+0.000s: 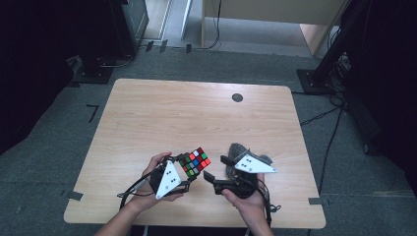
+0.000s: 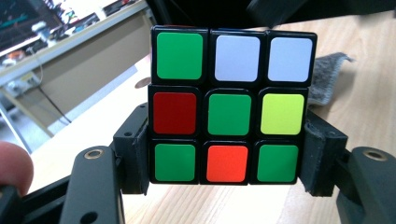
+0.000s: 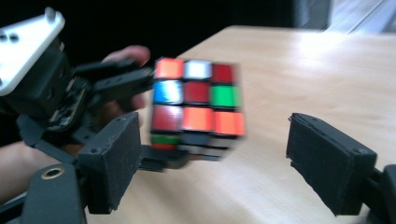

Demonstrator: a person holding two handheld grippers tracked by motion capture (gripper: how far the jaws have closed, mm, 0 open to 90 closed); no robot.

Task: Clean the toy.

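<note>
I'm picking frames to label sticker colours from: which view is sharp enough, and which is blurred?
Left gripper view: puzzle cube sharp, evenly lit, stickers crisp. Right gripper view: the cube is motion-smeared, the white sticker glares. High view: dim, dark surroundings, cube small.

Scrambled Rubik's cube (image 2: 231, 106) with black edges, held above the wooden table near its front edge, clamped at the bottom layer. Facing side: green, white, white on top; red, green, yellow in the middle; green, orange, green below. Tilted in the high view (image 1: 194, 162)
</note>
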